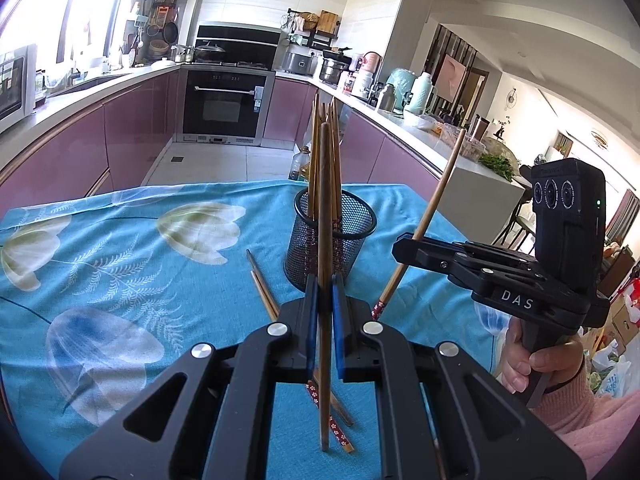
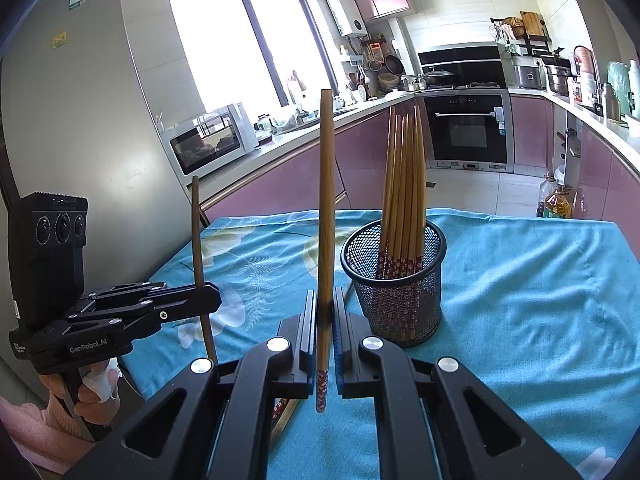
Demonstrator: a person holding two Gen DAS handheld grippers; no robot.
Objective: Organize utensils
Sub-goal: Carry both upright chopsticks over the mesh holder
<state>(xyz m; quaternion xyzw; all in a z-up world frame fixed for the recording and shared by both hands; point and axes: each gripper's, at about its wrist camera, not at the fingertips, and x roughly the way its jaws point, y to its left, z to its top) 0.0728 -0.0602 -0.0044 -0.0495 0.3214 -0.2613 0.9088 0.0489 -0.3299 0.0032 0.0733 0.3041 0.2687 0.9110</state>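
The mesh holder (image 2: 394, 284) stands upright on the blue floral tablecloth (image 2: 540, 300), ahead of both tools and slightly to the right of the right gripper (image 2: 325, 336), which seems the nearer of the two. It holds a bundle of about seven chopsticks (image 2: 402, 184), tips up. Each tool is pinched on one chopstick held nearly vertical: the right gripper's chopstick (image 2: 326, 200) and the left gripper (image 1: 325, 312) with its darker chopstick (image 1: 325, 208); about three more loose chopsticks (image 1: 262, 284) lie flat on the cloth beside the holder.
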